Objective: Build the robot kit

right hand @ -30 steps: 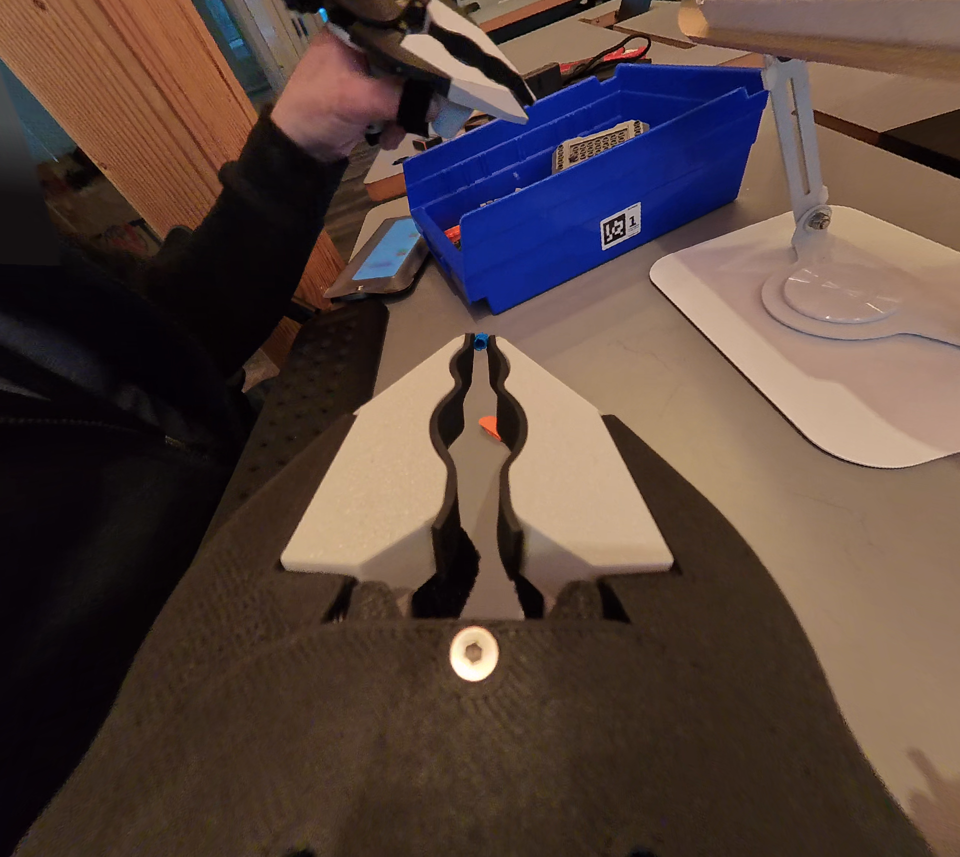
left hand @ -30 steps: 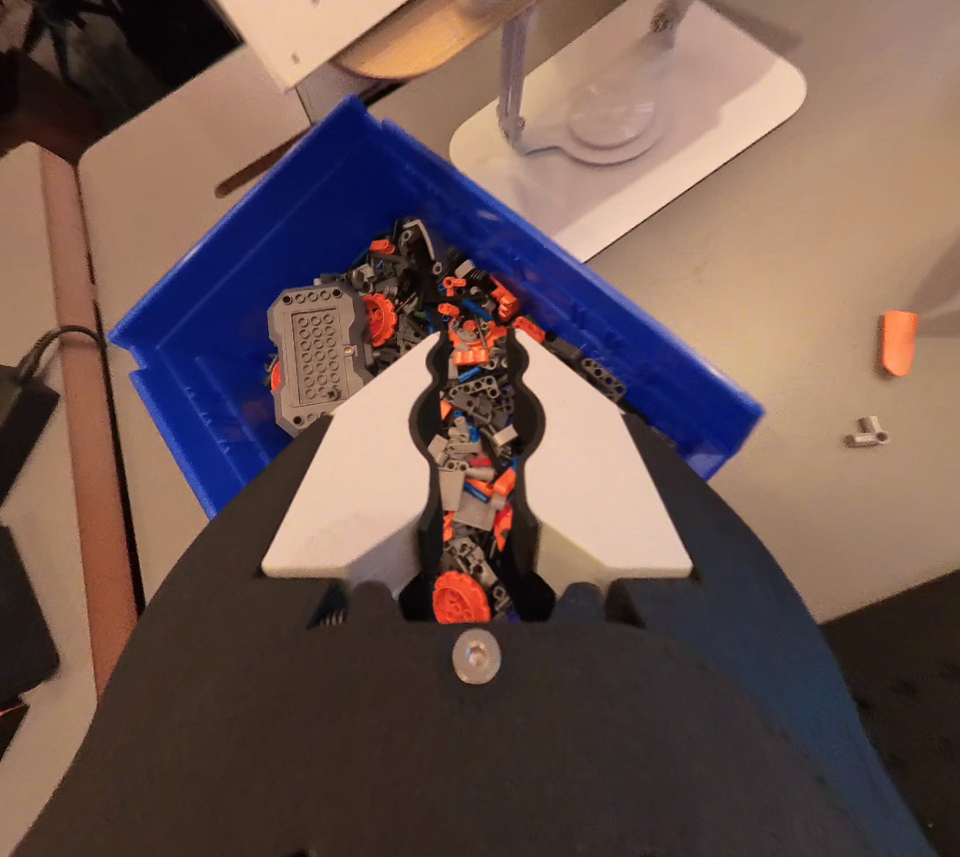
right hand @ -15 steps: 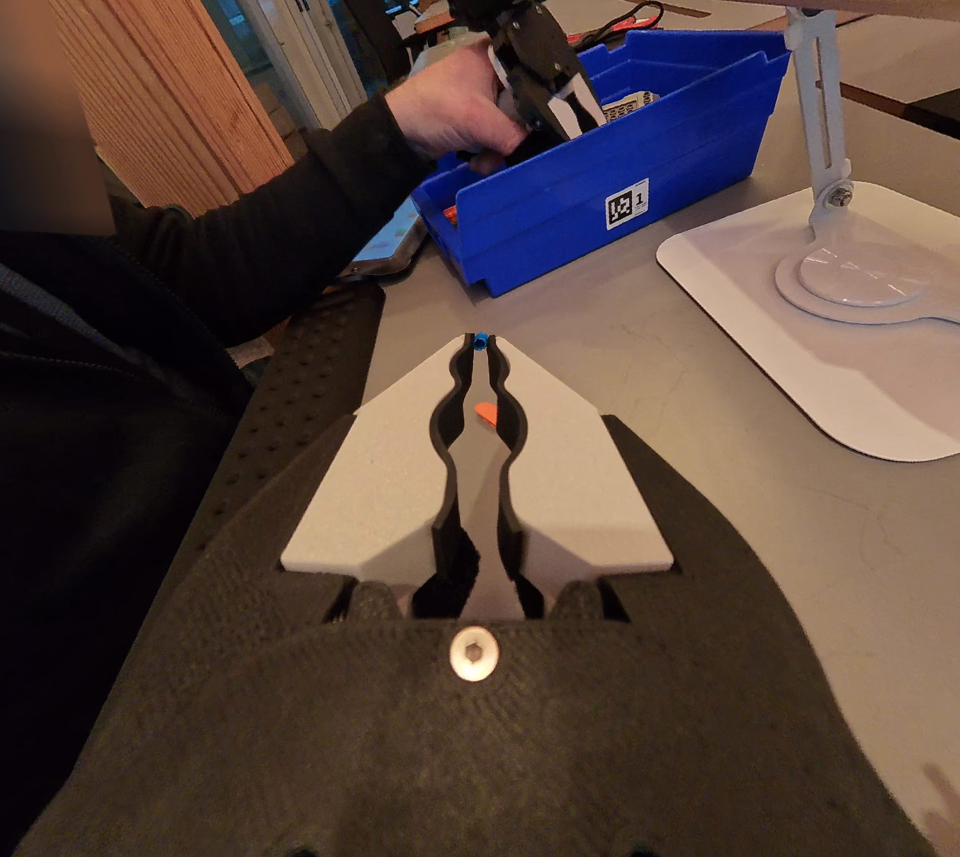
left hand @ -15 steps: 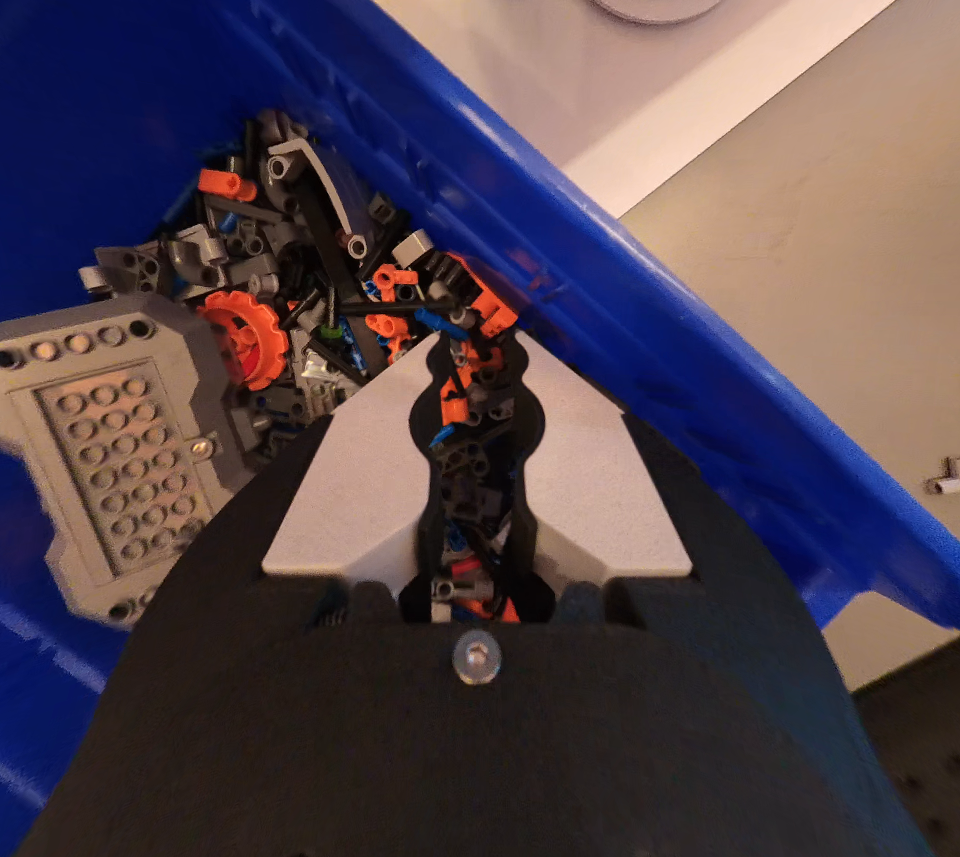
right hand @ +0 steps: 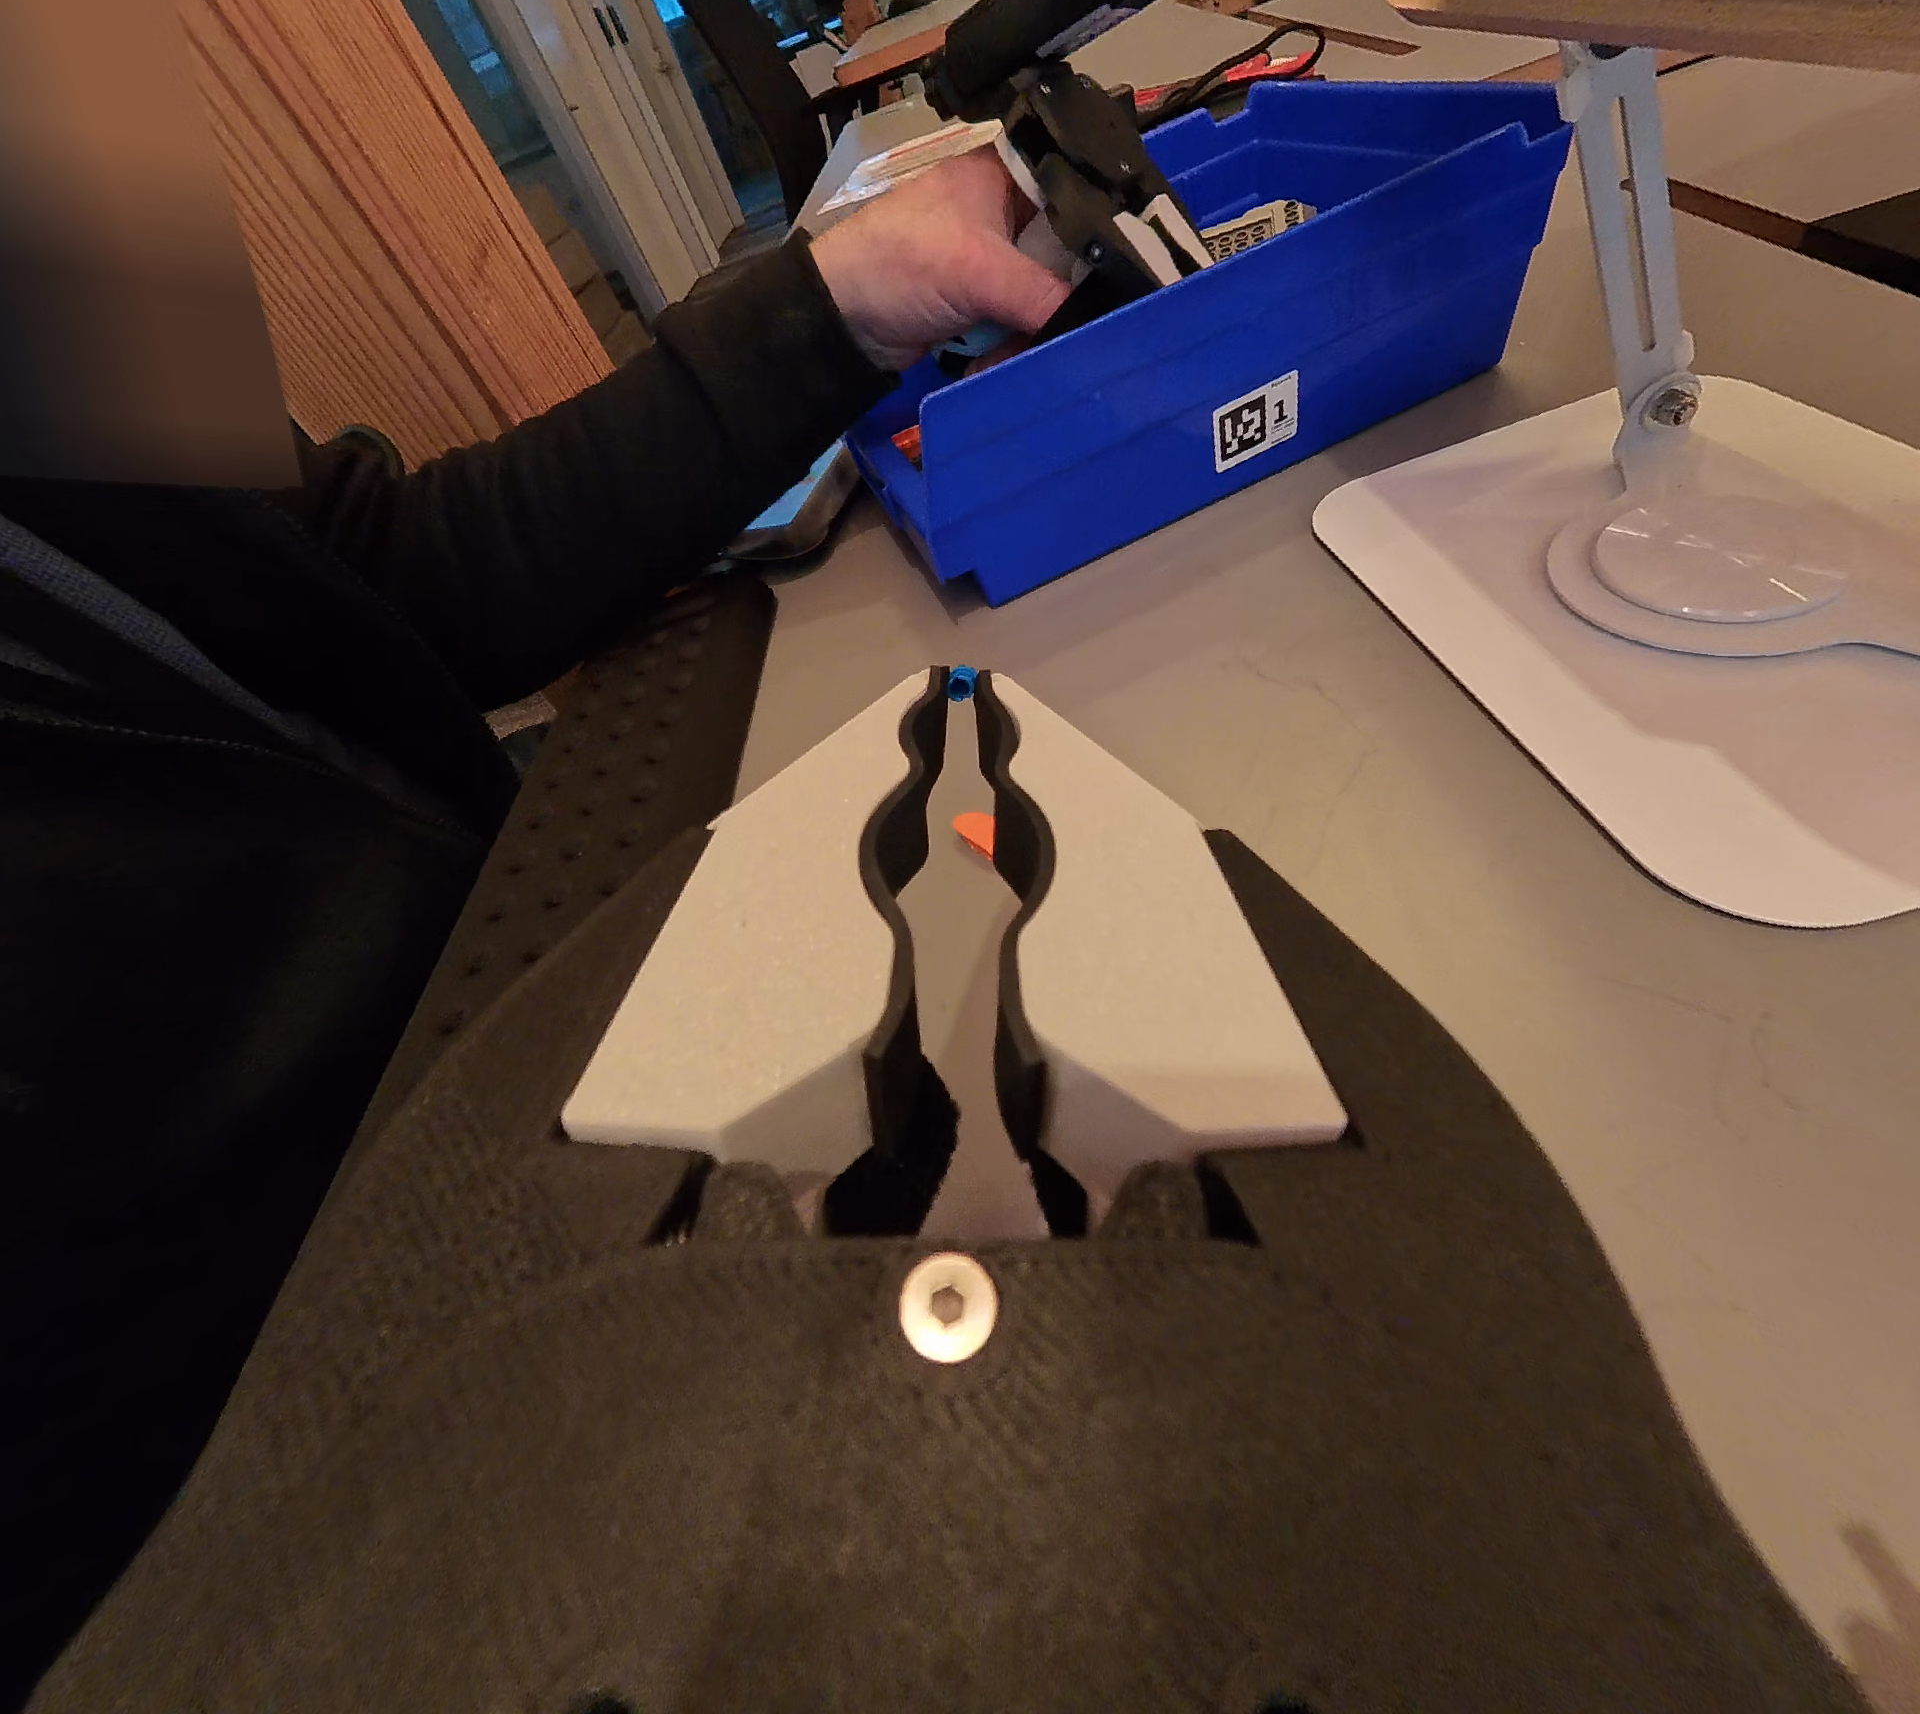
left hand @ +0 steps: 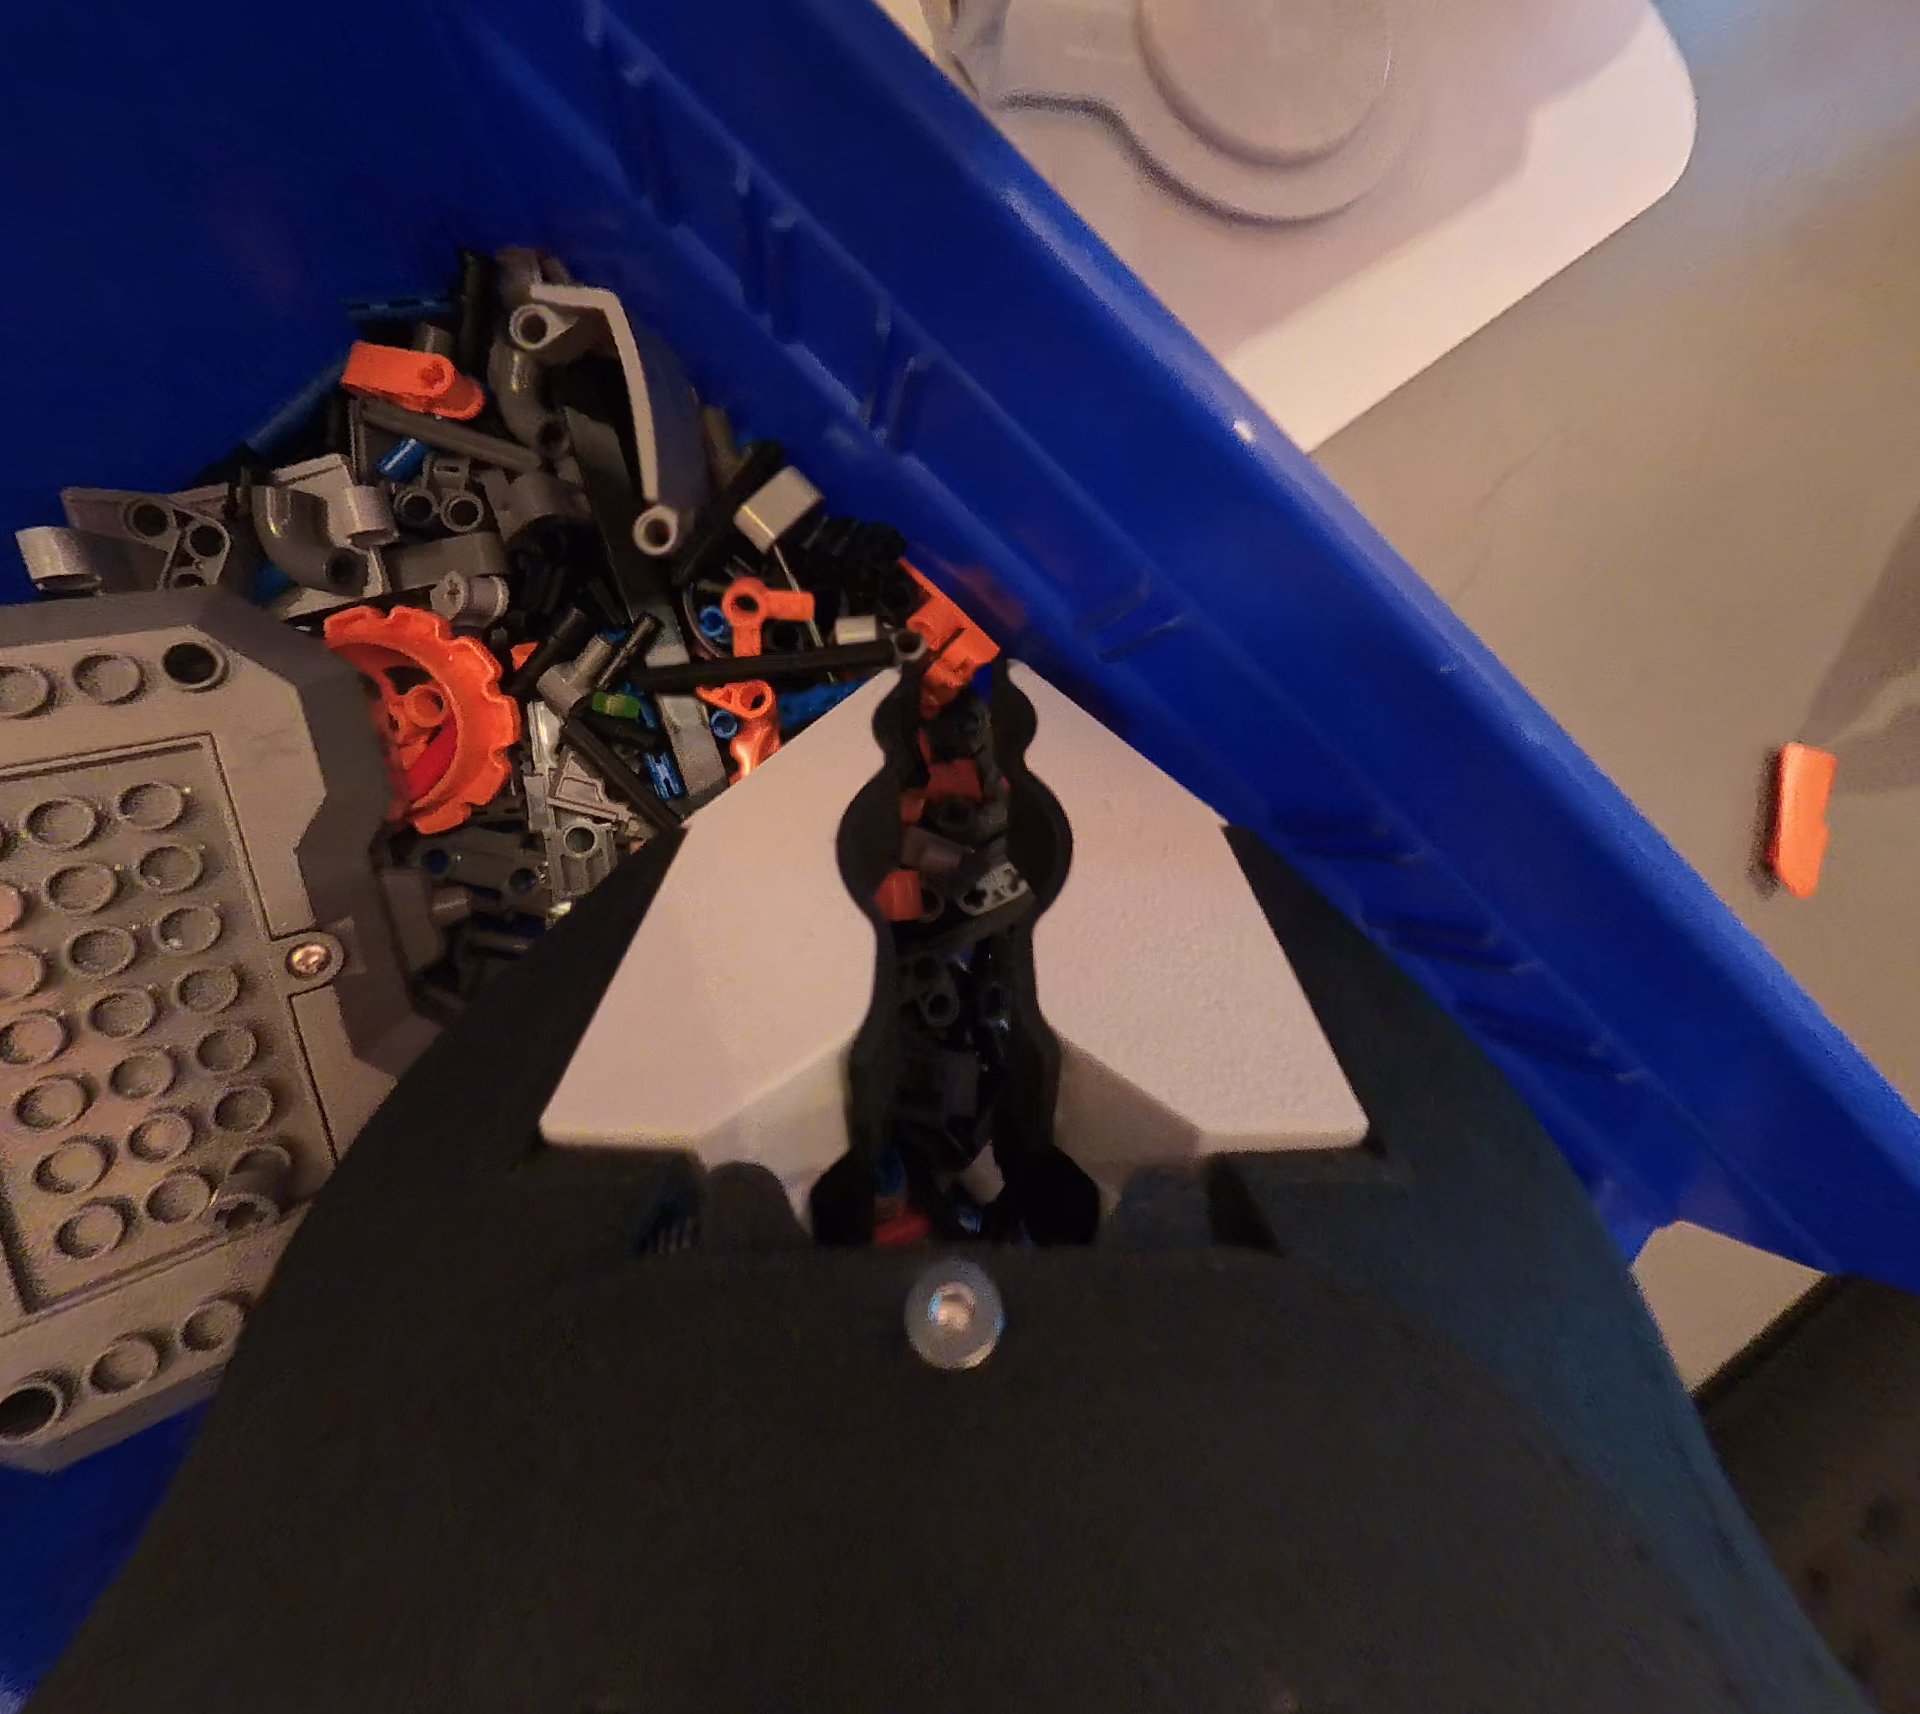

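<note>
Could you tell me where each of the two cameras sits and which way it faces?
Left wrist view: on the left gripper, looking steeply down into the blue plastic bin of small building parts; only its own white fingers show.
Right wrist view: on the right gripper, low over the grey table, facing the bin; it pinches a small blue pin and shows the person's hand.
Shared: the bin, the white stand base.
</note>
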`<state>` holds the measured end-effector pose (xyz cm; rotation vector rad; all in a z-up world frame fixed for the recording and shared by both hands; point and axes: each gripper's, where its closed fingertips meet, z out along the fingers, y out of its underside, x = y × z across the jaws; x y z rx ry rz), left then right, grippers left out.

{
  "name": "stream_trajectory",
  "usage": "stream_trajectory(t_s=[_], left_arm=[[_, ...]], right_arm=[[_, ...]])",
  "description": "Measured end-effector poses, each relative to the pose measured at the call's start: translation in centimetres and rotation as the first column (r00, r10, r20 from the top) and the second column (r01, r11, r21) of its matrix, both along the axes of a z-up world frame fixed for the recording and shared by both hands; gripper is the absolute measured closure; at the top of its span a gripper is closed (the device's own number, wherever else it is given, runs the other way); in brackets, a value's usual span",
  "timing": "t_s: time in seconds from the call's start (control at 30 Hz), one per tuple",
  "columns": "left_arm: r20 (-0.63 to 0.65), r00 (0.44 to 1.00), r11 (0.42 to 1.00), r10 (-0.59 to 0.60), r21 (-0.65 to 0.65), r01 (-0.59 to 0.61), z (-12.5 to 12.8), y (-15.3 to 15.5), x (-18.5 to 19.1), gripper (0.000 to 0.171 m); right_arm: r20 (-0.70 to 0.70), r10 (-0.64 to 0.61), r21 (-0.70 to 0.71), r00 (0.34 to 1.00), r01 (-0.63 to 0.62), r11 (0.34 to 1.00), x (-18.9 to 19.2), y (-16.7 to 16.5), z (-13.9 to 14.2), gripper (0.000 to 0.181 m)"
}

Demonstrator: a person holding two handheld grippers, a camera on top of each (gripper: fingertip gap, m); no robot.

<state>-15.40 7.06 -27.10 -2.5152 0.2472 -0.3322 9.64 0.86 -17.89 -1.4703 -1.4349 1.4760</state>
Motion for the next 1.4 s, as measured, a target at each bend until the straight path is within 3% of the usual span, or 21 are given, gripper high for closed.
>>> stream_trajectory(t_s=[0.2,0.57,0.7,0.87,1.0,1.1,1.2,1.4], left_arm=[[0.095,0.995,0.999,0.012,0.03,-0.015,0.5,-0.1,0.0,0.164],[0.346,0.938,0.977,-0.014,0.206,-0.062,6.8,-1.5,-0.2,0.164],[0.335,0.941,0.986,-0.04,0.166,-0.017,7.3,-3.4,0.4,0.164],[0.28,0.957,0.996,-0.078,0.059,0.064,5.8,-6.1,1.2,0.164],[0.176,0.972,0.973,-0.158,-0.143,0.184,2.9,-9.0,2.9,0.156],[0.062,0.994,0.98,-0.095,-0.167,0.104,2.7,-8.5,1.3,0.15],[0.015,1.0,0.995,-0.012,-0.103,0.014,3.5,-6.5,-0.8,0.15],[-0.073,0.997,0.994,0.009,-0.111,-0.017,1.6,-4.6,-2.4,0.153]], right_arm=[[-0.002,0.0,0.001,1.0,0.0,1.0,0.0,0.0,0.1,0.178],[-0.007,0.004,-0.004,1.0,-0.004,1.0,0.1,-0.1,0.2,0.178],[-0.007,0.006,-0.003,1.0,-0.006,1.0,0.1,-0.1,0.2,0.178],[-0.005,0.006,-0.004,1.0,-0.006,1.0,0.1,-0.1,0.2,0.178],[-0.003,0.006,-0.006,1.0,-0.006,1.0,0.1,-0.1,0.1,0.178],[-0.002,0.004,-0.004,1.0,-0.004,1.0,0.1,0.0,0.1,0.178],[-0.004,0.004,-0.004,1.0,-0.004,1.0,0.1,0.0,0.2,0.178],[-0.002,0.003,-0.004,1.0,-0.003,1.0,0.1,0.0,0.1,0.178]])
